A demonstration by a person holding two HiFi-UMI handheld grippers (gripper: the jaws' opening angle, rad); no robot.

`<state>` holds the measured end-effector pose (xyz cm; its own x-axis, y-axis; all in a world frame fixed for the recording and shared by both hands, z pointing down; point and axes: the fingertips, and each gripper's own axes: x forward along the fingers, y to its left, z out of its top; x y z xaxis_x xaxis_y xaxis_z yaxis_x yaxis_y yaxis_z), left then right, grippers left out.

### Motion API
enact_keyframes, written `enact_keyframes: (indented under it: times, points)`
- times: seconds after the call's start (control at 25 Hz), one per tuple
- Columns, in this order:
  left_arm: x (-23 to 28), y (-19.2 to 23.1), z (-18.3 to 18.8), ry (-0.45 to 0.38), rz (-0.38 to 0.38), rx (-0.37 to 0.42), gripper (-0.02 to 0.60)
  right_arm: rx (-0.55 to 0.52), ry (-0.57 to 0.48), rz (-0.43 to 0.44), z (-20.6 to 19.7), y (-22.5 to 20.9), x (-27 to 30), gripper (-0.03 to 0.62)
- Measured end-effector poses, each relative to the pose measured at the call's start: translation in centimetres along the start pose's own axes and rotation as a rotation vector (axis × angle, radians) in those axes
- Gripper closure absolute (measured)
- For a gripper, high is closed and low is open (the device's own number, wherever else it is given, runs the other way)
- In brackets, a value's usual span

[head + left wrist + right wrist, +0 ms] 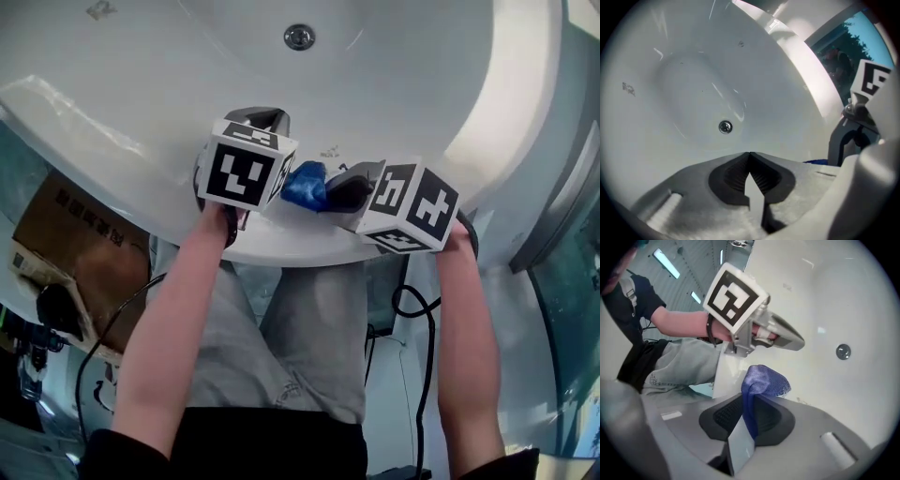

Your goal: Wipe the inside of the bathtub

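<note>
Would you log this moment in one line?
left gripper: shut, empty | right gripper: shut on cloth | both over tub rim

White bathtub [394,84], blue cloth [764,380], black-and-white marker cube [246,172], brown cardboard box [84,248]

No words or numbers can be read here. The brown box [80,253] has dark print on its side, but it is too blurry to read. The left cube [246,171] and the right cube [412,206] show black and white square shapes, not letters. The tub [394,75] has a small grey mark [98,10], too tiny to read.
</note>
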<state>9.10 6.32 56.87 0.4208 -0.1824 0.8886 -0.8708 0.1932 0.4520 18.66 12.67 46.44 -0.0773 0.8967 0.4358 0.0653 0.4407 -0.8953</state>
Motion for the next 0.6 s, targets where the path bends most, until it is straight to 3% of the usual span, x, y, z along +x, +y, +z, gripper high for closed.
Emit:
enact_keyframes:
  times: [0.24, 0.4, 0.6]
  points:
    - [-0.3, 1.2, -0.2, -0.003, -0.001, -0.048, 0.577, 0.058, -0.066, -0.165, 2.1, -6.2, -2.3, 0.516]
    - [-0.6, 3.7, 0.9, -0.054, 0.020, -0.134, 0.577, 0.079, -0.070, -0.310, 4.3, -12.0, -3.3, 0.516]
    - [0.1, 4.1, 2.1, -0.123, 0.053, -0.211, 0.577, 0.152, -0.116, -0.405, 5.6, -18.1, -4.0, 0.516]
